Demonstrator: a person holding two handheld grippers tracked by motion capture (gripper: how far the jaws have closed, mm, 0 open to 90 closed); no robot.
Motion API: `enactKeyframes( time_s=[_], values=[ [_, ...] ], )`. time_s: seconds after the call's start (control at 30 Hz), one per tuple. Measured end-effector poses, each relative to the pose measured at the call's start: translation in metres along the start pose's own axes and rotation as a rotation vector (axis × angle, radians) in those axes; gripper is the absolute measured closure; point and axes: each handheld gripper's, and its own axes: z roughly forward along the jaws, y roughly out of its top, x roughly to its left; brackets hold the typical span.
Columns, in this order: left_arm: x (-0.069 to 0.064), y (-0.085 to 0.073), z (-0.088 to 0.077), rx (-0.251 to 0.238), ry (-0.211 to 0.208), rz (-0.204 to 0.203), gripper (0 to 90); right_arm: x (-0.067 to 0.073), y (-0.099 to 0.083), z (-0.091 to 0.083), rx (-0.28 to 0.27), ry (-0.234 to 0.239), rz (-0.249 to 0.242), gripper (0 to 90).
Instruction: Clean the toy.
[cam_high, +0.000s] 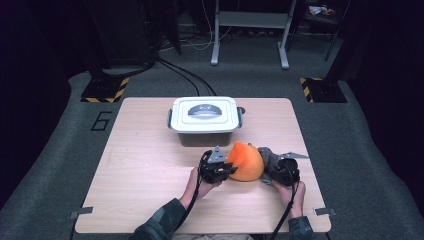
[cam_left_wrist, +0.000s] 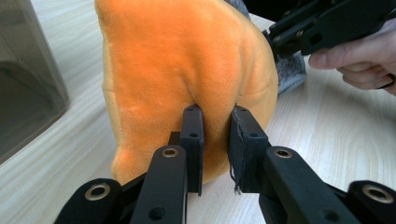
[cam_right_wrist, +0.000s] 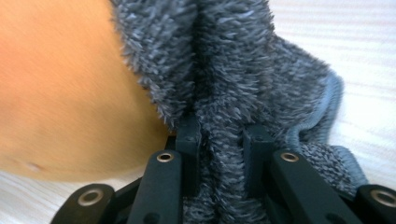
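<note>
While my left gripper (cam_left_wrist: 215, 140) has its jaws clamped on a fold of the orange plush toy (cam_high: 245, 161), my right gripper (cam_right_wrist: 219, 154) has its jaws pinched shut on the fuzzy grey cloth (cam_right_wrist: 243, 70) that sits against the toy's right side. The toy sits on the table (cam_high: 150, 165), near the front edge and right of centre, just in front of the white lidded box (cam_high: 204, 120). From above, the toy and cloth together make one lump whose long axis runs left to right across the table, from one of my grippers to the other. The orange body narrows to a blunt peak that points away from me, toward the box. In my left gripper view the toy stands upright, its broad flank facing me, with my other hand (cam_left_wrist: 359, 65) beyond it at the upper right. The grey cloth has a knitted blue-grey hem (cam_right_wrist: 327, 112) lying toward the table.
</note>
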Motion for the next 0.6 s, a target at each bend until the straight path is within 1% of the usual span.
enactKeyframes(
  time_s=[0.07,0.13,0.23,0.27,0.3,0.33,0.37,0.4,0.43,0.47,0.5,0.53,0.57,0.6],
  values=[
    [0.0,0.0,0.0,-0.005,0.001,-0.005,76.9,-0.001,0.002,-0.004,0.0,-0.008,0.006,72.9],
    [0.001,0.0,-0.001,-0.007,0.002,-0.012,76.8,-0.002,0.004,-0.013,-0.024,-0.018,0.009,72.9],
    [0.002,-0.001,-0.001,-0.01,-0.002,-0.017,76.8,0.001,0.012,-0.033,-0.091,-0.025,0.013,73.0],
    [0.002,-0.001,-0.001,-0.01,-0.001,-0.017,76.8,0.004,0.015,-0.04,-0.119,-0.027,0.002,73.0],
    [0.002,-0.001,-0.001,-0.011,-0.002,-0.018,76.7,0.009,0.019,-0.049,-0.146,-0.022,-0.006,73.0],
    [0.002,-0.001,-0.001,-0.009,-0.003,-0.019,76.7,0.01,0.021,-0.051,-0.155,-0.015,-0.009,73.0],
    [0.002,-0.001,-0.001,-0.007,-0.004,-0.018,76.7,0.016,0.024,-0.056,-0.174,0.005,-0.022,73.0],
    [0.002,-0.001,-0.001,-0.007,-0.004,-0.018,76.6,0.021,0.027,-0.058,-0.172,0.012,-0.037,73.0],
    [0.002,-0.001,-0.002,-0.005,-0.002,-0.018,76.5,0.026,0.029,-0.056,-0.179,0.028,-0.052,73.0],
    [0.003,-0.001,-0.002,-0.005,-0.001,-0.018,76.4,0.032,0.03,-0.054,-0.163,0.04,-0.069,73.0],
    [0.003,-0.001,-0.002,-0.007,0.004,-0.017,76.2,0.037,0.031,-0.048,-0.139,0.041,-0.085,73.0],
    [0.004,-0.001,-0.002,-0.004,0.005,-0.016,75.7,0.042,0.031,-0.039,-0.117,0.043,-0.1,73.0],
    [0.004,-0.001,-0.002,-0.004,0.005,-0.016,75.3,0.042,0.031,-0.039,-0.117,0.043,-0.1,73.0],
    [0.004,-0.002,-0.003,-0.003,0.01,-0.025,74.9,0.045,0.029,-0.032,-0.117,0.028,-0.105,73.1]
  ],
)
